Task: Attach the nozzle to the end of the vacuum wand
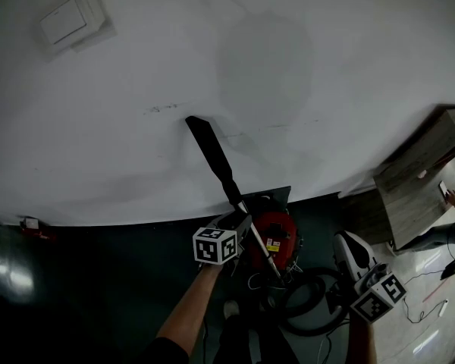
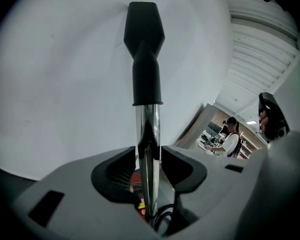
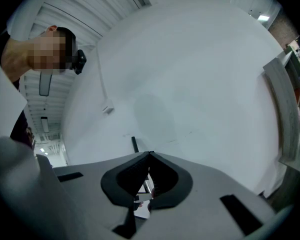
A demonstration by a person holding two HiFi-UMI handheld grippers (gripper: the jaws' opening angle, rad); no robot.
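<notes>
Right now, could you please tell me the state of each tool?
Left tool: closed on the vacuum wand.
Right tool: closed, holding nothing.

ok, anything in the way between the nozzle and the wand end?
Nothing visible. The black nozzle already sits over the end of the chrome wand, no gap showing at the joint. The left gripper clamps the wand below it; the right gripper is shut and empty.

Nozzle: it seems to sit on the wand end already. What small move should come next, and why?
Probably bring the shut, empty right tongs up to the black nozzle and push it slightly along the chrome wand. The left tongs grip the wand, and the nozzle already covers its end, so only seating seems left.
</notes>
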